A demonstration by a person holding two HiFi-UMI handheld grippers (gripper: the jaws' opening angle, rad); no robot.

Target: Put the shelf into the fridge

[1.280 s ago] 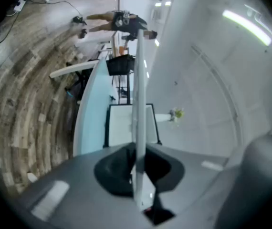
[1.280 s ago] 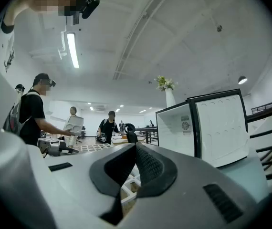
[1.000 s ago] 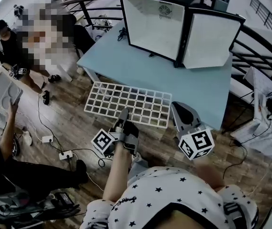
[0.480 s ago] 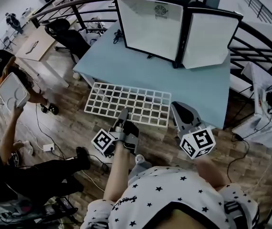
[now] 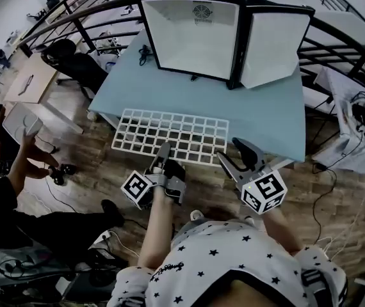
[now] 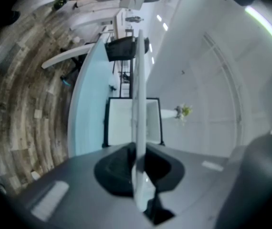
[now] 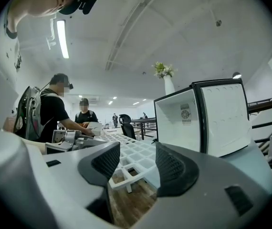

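- Now, at the lower centre of the head view, the left gripper (image 5: 164, 151) is clamped on the near edge of the shelf (image 5: 170, 133).
- Just to its right, the right gripper (image 5: 228, 148) has its jaws apart. They have just been opening, and the shelf's near right corner sits between them with the pads clear of it.
- The shelf, a white grid, lies level at mid-frame over the floor (image 5: 99, 162), its far side at the table's (image 5: 266, 117) near edge.
- At the top, the fridge (image 5: 192, 37) stands on the table, its door (image 5: 273, 40) open to the right.
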